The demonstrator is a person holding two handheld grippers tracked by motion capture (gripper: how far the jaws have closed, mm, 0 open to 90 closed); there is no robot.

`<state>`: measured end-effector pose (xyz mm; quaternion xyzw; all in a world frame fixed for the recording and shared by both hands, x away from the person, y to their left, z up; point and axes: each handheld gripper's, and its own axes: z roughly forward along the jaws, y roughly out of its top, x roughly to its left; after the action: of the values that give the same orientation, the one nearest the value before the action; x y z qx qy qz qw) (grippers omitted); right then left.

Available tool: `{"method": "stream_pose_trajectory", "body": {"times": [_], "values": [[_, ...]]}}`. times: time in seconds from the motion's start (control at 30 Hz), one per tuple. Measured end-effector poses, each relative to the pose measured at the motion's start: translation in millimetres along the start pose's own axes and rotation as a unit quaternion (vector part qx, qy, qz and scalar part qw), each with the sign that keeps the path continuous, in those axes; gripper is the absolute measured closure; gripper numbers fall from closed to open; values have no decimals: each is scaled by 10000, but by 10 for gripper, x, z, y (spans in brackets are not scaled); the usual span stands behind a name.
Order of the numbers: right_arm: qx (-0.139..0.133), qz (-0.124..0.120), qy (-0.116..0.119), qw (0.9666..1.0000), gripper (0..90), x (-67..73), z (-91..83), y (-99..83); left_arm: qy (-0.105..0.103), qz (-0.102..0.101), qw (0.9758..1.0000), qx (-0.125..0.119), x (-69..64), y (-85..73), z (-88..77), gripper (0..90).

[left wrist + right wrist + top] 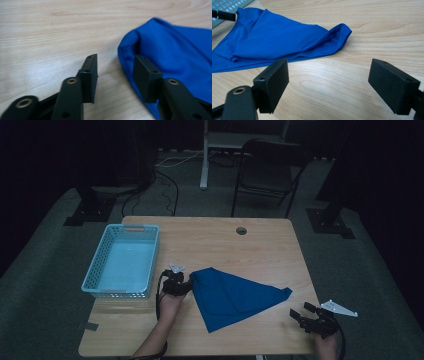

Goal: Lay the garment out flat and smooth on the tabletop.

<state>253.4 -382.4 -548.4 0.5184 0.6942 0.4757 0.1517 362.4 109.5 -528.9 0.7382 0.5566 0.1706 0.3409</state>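
A blue cloth (235,297), folded into a rough triangle, lies flat on the wooden table (225,242). My left gripper (187,284) is low at the cloth's left corner, and its jaws stand apart. In the left gripper view the cloth's rounded edge (175,50) lies against the inner side of the right jaw, with bare wood across the rest of the gap of the left gripper (115,60); nothing is pinched. My right gripper (301,310) is open and empty near the table's front right. Its jaws (329,65) point at the cloth's right tip (339,31) a short way off.
A light blue perforated basket (120,227) stands empty at the table's left, close to the left hand; its corner (227,5) shows behind the cloth. A cable hole (241,230) is near the far edge. A chair (267,167) stands beyond the table.
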Motion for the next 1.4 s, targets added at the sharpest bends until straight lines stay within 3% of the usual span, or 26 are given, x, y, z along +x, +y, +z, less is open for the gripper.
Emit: {"method": "stream_pose_trajectory", "body": {"times": [0.1,0.13,0.23,0.3,0.37,0.43,0.47,0.5,0.53,0.57,0.6,0.63,0.67,0.7,0.73,0.87,0.93,0.97,1.07,1.2,1.33,1.37,1.4], "values": [[-4,-27,-29,10000,161,4,0,0,-1,45,10000,-31,7,-30,-29,552],[15,-78,-62,9999,161,14,0,2,-85,24,9999,-85,12,-46,-50,533],[82,-216,-131,9996,161,47,2,20,-659,-61,9969,-415,22,-94,-133,506],[101,-295,-213,9993,161,87,8,54,-845,84,9947,-583,0,-121,-196,506],[75,-243,8,9997,160,175,36,152,-1084,286,9912,-705,-47,-136,-257,500],[50,-302,58,9995,155,230,45,200,-1381,564,9853,-831,-130,-145,-313,466],[-17,-538,296,9981,124,357,69,293,-1472,745,9827,-844,-185,-150,-336,428],[-17,-538,296,9981,124,357,69,293,-1624,881,9790,-866,-242,-159,-348,428],[12,-646,364,9972,124,433,98,344,-1845,977,9743,-844,-295,-166,-353,389],[139,-852,462,9952,125,592,172,446,-2095,1177,9679,-743,-410,-191,-348,388],[143,-945,556,9939,126,668,209,488,-2095,1177,9679,-743,-410,-191,-348,387],[143,-945,556,9939,126,668,209,488,-2108,1294,9664,-697,-476,-208,-340,387],[226,-1057,726,9915,126,794,294,557,-2001,1584,9654,-542,-609,-245,-311,334],[226,-1057,726,9915,126,794,294,557,-2001,1584,9654,-542,-609,-245,-311,317],[307,-1118,852,9896,130,878,360,593,-1936,1699,9652,-455,-672,-266,-292,317],[583,-1378,1108,9825,165,1120,588,615,-1914,2025,9596,-381,-821,-350,-218,279],[691,-1584,1201,9776,207,1217,698,576,-1827,2063,9605,-385,-839,-371,-196,264],[779,-1673,1224,9752,208,1267,765,543,-1778,2090,9611,-319,-844,-376,-184,193],[1066,-1840,1262,9689,277,1339,919,457,-1583,2259,9609,-235,-846,-407,-166,178],[1194,-1914,1273,9659,384,1347,999,398,-1499,2393,9592,-106,-827,-427,-143,100],[1277,-2046,1202,9630,467,1362,1026,378,-1417,2342,9618,-93,-785,-436,-114,99],[1352,-2139,1101,9612,489,1370,1043,368,-1308,2349,9631,-69,-762,-453,-82,99],[1383,-2165,1079,9604,502,1371,1050,366,-1308,2330,9636,40,-756,-456,-65,99]]}}
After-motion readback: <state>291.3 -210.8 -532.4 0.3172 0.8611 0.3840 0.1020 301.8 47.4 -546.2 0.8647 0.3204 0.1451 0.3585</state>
